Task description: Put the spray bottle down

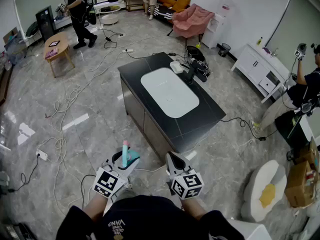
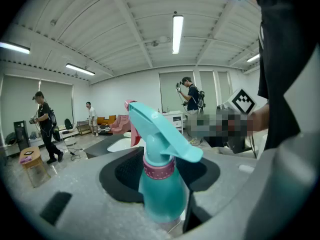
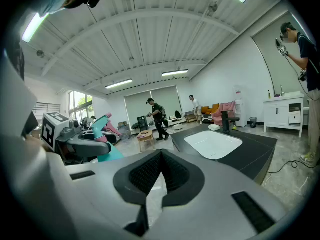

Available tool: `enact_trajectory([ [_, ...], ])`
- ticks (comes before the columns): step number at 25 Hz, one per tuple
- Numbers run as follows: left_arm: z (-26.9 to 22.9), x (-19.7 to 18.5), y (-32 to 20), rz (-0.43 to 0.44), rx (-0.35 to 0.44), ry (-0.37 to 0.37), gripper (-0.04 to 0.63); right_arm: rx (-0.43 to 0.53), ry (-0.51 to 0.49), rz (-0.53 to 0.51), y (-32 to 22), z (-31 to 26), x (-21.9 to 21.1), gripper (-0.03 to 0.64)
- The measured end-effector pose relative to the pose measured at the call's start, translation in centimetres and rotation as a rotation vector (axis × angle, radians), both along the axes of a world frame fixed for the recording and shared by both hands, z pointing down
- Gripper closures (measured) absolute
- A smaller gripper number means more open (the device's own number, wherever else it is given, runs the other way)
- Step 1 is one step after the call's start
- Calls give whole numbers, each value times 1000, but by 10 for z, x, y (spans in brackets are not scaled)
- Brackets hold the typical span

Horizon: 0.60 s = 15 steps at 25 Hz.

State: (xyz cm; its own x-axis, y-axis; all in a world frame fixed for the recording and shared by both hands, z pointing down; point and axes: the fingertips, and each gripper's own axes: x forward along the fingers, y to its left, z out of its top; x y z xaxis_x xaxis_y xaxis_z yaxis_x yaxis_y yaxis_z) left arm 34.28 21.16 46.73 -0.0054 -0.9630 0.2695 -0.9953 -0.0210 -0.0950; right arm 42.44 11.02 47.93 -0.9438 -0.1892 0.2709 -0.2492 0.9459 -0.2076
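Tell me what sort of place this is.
Probably a large indoor studio staged like a home for recording: a black island counter with a white sink, a sofa by the far wall, and cables trailing across the floor.

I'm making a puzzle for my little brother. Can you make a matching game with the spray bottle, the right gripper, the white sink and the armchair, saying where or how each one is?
Things:
1 spray bottle
2 right gripper
3 white sink
4 armchair

Matches:
A set in the black counter
B pink, near the far wall
C held in the left gripper
D shut, with nothing in it

Pairs: 1-C, 2-D, 3-A, 4-B
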Motion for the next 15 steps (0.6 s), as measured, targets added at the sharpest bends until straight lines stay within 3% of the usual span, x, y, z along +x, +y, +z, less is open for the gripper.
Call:
enact_trajectory([
  [7,6,-47,6,15,0,5,388,-54,-22,39,-1,4,-48,614],
  [15,5,-122,22,37,14,-6,388,-46,-25,81,6,5,-120,614],
])
